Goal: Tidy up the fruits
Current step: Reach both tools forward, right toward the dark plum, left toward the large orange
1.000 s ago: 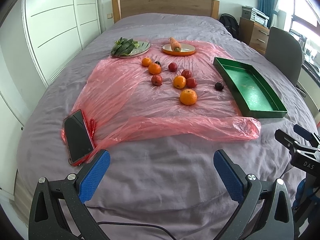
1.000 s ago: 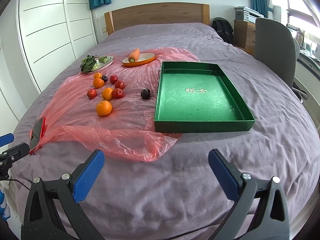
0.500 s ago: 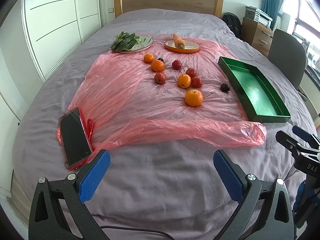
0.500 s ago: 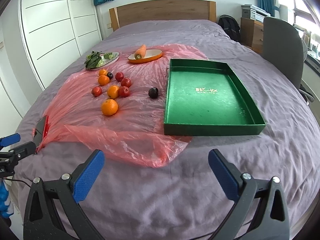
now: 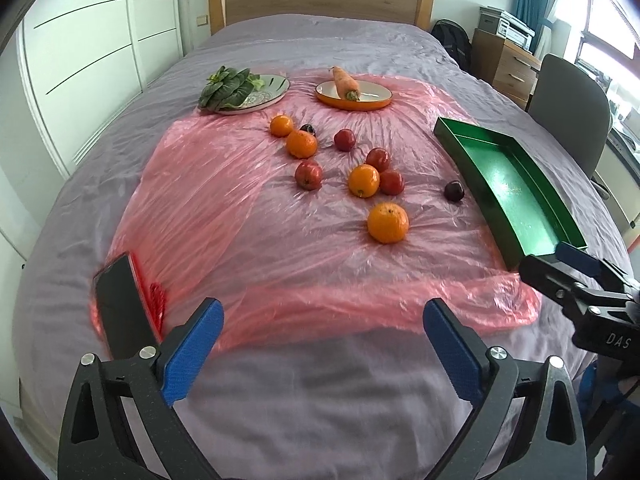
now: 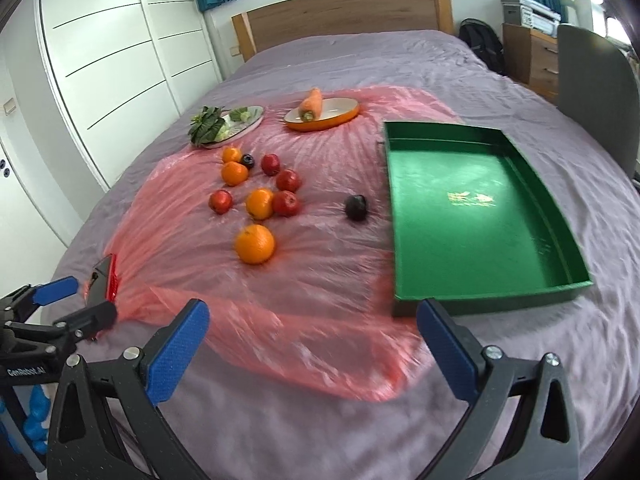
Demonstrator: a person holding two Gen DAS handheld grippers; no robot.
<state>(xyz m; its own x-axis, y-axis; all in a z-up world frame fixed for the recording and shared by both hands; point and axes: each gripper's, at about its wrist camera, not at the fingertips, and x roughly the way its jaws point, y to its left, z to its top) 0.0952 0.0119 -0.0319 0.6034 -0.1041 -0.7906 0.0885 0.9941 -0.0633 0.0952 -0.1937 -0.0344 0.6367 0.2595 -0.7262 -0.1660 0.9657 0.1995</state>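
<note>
1. Nearest the cameras, the left gripper [image 5: 322, 334] hung over bare purple bedspread [image 5: 320, 392], its blue pads wide apart but starting to close, with nothing between them. The right gripper [image 6: 312, 340] was spread wide and empty as well, above the crumpled near edge of the pink plastic sheet [image 6: 320, 352].
2. Just beyond the left gripper, a phone [image 5: 120, 304] in a red case lay on the sheet's near left corner, perhaps weighing it down.
3. Further on, the fruit sat loose on the sheet, probably laid there to protect the bedding: a large orange [image 5: 388, 222] closest, then smaller oranges and red fruits in a cluster, and a dark plum [image 6: 356, 207] apart, close beside the tray.
4. The green tray [image 6: 480, 280] stood empty at the right, likely the place meant for the fruit; no piece had yet been moved.
5. Farthest, a plate of leafy greens [image 5: 230, 88] and an orange dish holding a carrot [image 5: 346, 83] kept the vegetables separate.
</note>
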